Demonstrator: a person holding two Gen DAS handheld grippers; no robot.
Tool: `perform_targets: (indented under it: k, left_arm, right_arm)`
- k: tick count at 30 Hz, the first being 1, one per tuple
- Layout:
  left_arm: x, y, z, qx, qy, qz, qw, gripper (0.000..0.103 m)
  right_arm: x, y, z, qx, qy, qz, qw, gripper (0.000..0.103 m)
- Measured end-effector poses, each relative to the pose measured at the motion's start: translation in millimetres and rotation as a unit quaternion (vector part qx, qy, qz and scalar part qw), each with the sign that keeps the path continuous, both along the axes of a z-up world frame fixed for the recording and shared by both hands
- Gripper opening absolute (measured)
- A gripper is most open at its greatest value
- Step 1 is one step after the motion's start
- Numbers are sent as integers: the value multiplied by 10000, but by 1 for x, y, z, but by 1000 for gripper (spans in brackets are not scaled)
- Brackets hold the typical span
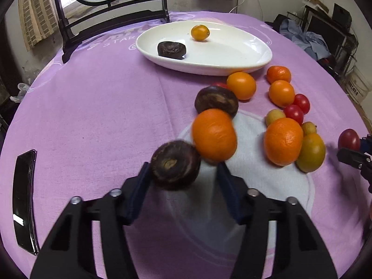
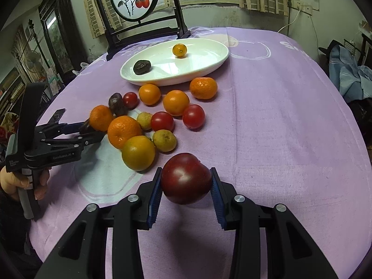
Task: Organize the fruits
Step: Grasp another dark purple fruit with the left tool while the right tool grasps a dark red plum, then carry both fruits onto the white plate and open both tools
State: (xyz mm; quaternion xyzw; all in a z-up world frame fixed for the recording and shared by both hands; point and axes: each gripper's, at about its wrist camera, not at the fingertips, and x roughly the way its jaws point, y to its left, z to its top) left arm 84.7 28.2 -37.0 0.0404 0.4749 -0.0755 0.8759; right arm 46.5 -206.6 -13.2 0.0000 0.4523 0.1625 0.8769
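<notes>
My right gripper is shut on a dark red tomato, held a little above the purple cloth; it also shows at the right edge of the left wrist view, the right gripper. My left gripper stands open around a dark brown water chestnut. The nut touches the left pad, and a gap shows at the right pad. A blurred mandarin lies just beyond it. The white oval plate at the back holds another chestnut and a small yellow tomato.
Several mandarins, red tomatoes and small yellow-green fruits lie loose between the plate and the grippers. A dark framed screen stands behind the plate. A black phone lies at the left. A hand holds the left gripper.
</notes>
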Motion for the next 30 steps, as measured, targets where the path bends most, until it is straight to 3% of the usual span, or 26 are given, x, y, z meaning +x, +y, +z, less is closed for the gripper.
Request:
perform_targets:
  k: [1, 7, 19, 26, 30]
  left_arm:
    - [0, 1, 1, 15, -23, 2, 10000, 37]
    - [-7, 14, 5, -274, 176, 114, 9994, 37]
    - [-37, 13, 54, -607, -297, -132, 9976, 37]
    - [-8, -6, 85, -673, -562, -335, 9956, 37]
    - [31, -20, 96, -633, -659, -384, 9951, 37]
  right_arm:
    - [-1, 0, 1, 20, 1, 0, 10000, 40]
    - [-6, 1, 6, 6, -67, 18, 10000, 40]
    - [-3, 3, 24, -48, -301, 130, 9995, 40]
    - [31, 15, 63, -113, -829, 238, 9962, 40]
    - [70, 27, 78, -55, -966, 323, 9948, 40]
